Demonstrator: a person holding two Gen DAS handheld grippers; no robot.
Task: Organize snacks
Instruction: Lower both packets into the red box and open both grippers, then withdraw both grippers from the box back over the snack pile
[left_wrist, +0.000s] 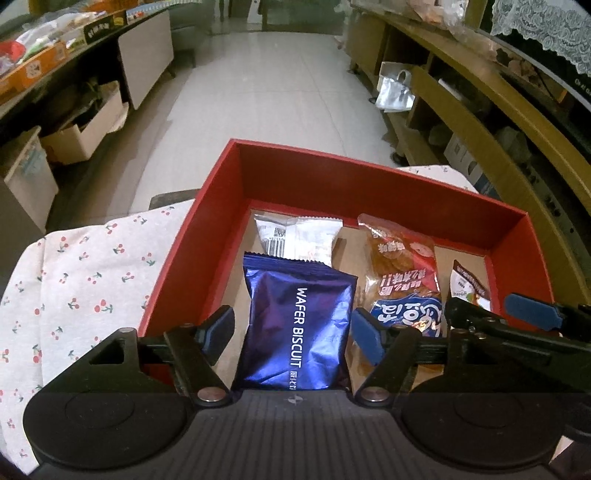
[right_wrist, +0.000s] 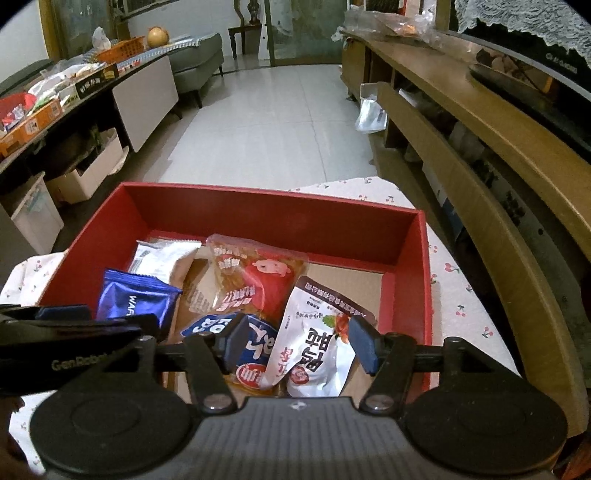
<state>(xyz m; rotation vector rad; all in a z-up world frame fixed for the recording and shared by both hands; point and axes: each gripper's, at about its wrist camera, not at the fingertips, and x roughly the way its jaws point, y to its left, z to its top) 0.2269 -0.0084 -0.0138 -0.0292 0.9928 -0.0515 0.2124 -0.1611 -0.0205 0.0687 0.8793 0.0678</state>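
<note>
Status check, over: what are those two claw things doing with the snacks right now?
Left tool open, straddling blue wafer biscuit pack. Right tool open over white snack pouch. All snacks inside red box. Nothing blocking; tools close side by side.

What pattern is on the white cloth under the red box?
Small red cherries with green stems, scattered over the white cloth; clearest in the left wrist view.

Glossy blue foil wafer packet (left_wrist: 295, 325), matt red cardboard box (left_wrist: 314, 177), cherry-print cloth (left_wrist: 85, 280)

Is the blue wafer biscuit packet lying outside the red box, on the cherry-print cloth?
No: the blue wafer biscuit packet lies inside the red box, between the open fingers of the left gripper, not on the cherry-print cloth.
</note>
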